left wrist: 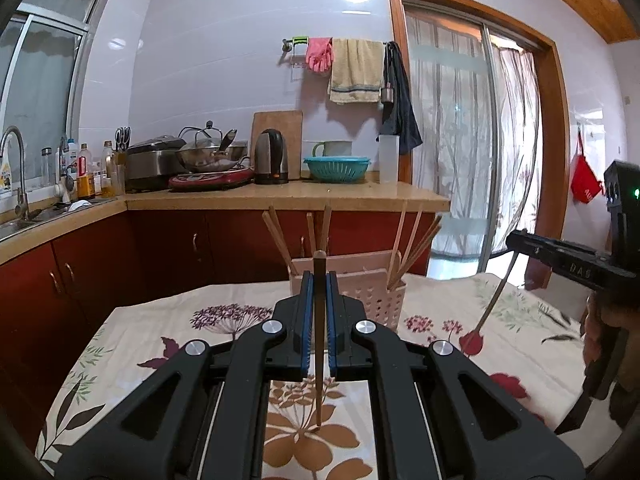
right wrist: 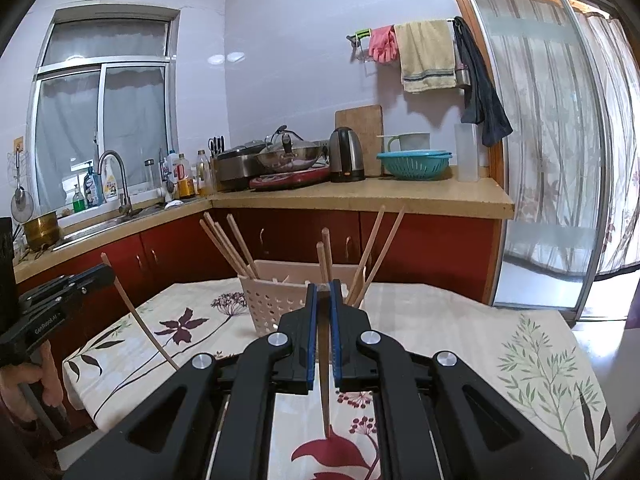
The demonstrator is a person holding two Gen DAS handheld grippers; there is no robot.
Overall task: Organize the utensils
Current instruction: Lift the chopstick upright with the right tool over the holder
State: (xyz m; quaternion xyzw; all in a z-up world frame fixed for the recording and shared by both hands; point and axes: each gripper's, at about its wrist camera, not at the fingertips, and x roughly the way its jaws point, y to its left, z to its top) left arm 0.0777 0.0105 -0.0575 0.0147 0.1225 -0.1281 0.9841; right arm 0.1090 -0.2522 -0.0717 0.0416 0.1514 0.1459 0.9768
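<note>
Left wrist view: low over the bench (left wrist: 160, 332), close, facing the kitchen counter (left wrist: 288, 196) | Right wrist view: same height, set further right, angled toward the window (right wrist: 100, 128) | Shared: pink utensil caddy (left wrist: 372, 296) (right wrist: 272, 300), floral cloth, counter, and each other's gripper at the frame edge

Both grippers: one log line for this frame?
left gripper: shut on chopstick | right gripper: shut on chopstick | holder: ahead on table

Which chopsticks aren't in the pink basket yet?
Two: the chopstick clamped by the left gripper and the one in the right gripper; the rest stand inside the basket.
</note>
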